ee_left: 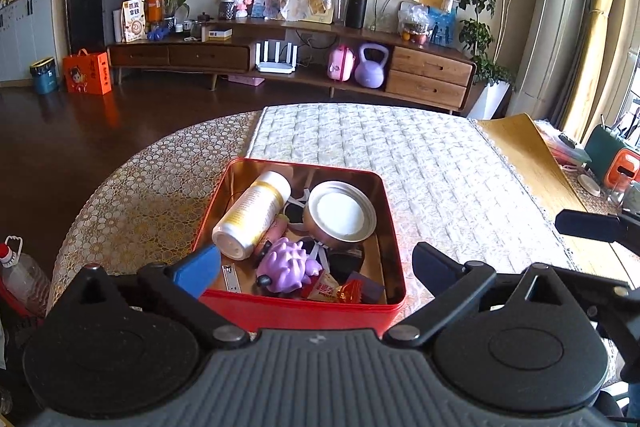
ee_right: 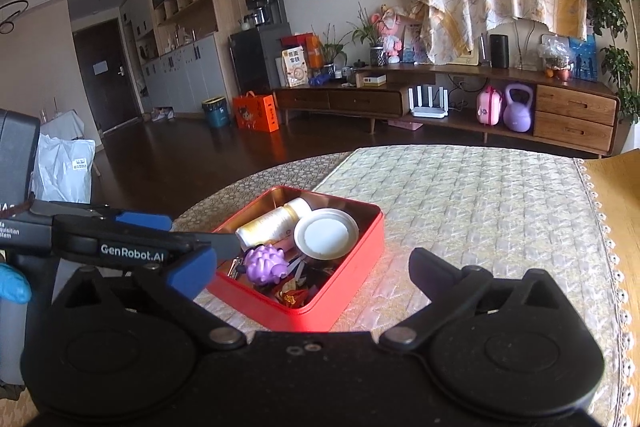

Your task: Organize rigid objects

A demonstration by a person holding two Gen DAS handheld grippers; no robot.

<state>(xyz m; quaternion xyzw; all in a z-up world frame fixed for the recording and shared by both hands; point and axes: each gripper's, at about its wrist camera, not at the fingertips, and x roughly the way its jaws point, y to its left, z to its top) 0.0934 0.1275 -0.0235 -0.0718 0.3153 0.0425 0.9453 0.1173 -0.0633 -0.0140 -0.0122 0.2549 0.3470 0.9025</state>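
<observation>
Red tin (ee_left: 320, 311), gold inside; purple spiky toy (ee_left: 285, 269); white-yellow bottle (ee_left: 252, 215); cream quilted cloth (ee_left: 440, 163).

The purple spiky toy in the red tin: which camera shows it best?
The left wrist view: the purple spiky toy lies close, seen from above, unobstructed inside the red tin. The right wrist view shows it smaller, from the side.

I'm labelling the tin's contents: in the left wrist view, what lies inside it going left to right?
White bottle → purple spiky toy → round metal tin, all inside the red box.
</observation>
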